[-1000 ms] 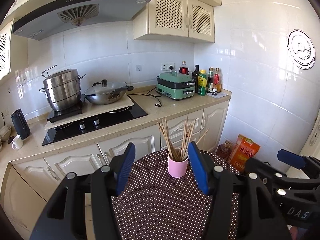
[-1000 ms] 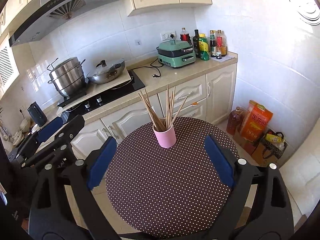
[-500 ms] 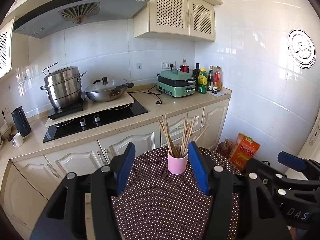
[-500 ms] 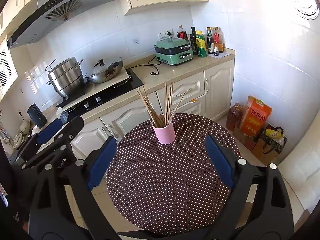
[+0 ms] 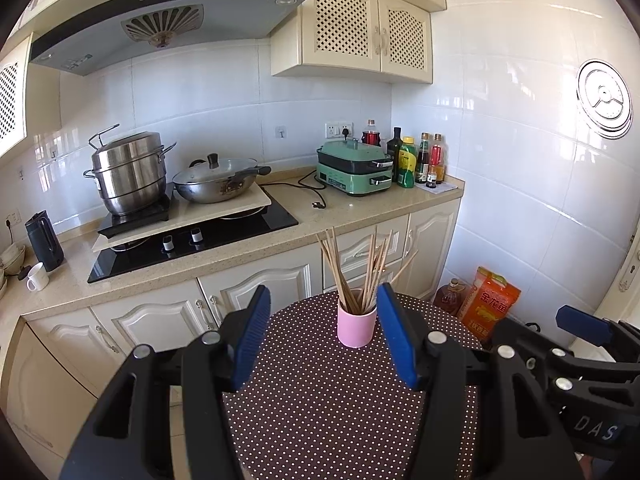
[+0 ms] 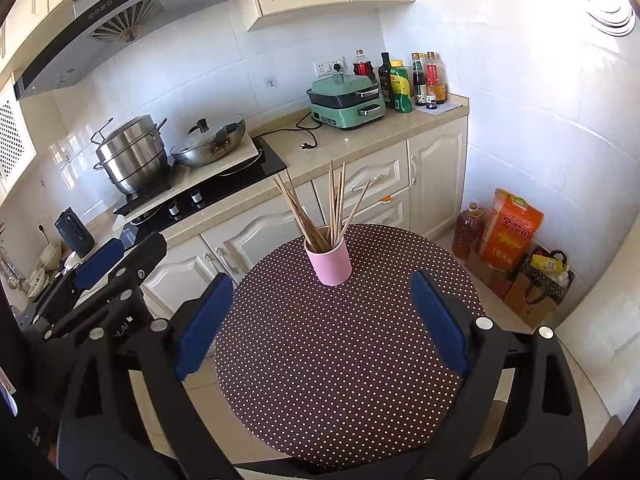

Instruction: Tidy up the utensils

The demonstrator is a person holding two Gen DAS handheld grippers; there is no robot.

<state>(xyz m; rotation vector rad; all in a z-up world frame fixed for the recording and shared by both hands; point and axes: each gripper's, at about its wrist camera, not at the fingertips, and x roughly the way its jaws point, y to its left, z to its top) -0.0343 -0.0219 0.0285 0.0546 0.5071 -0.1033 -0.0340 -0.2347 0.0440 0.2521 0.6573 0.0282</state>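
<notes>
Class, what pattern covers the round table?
Dark brown cloth with small white polka dots on the table; clearest in the right wrist view.

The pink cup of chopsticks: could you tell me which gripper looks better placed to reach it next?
Probably the left gripper: its open jaws already frame the pink cup, while the right gripper sits farther back.

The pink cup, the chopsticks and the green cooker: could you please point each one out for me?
pink cup (image 6: 330, 264): right wrist view, on its front wall.
chopsticks (image 6: 335, 200): right wrist view, on the upright bundle.
green cooker (image 5: 353, 168): left wrist view, on its body.
</notes>
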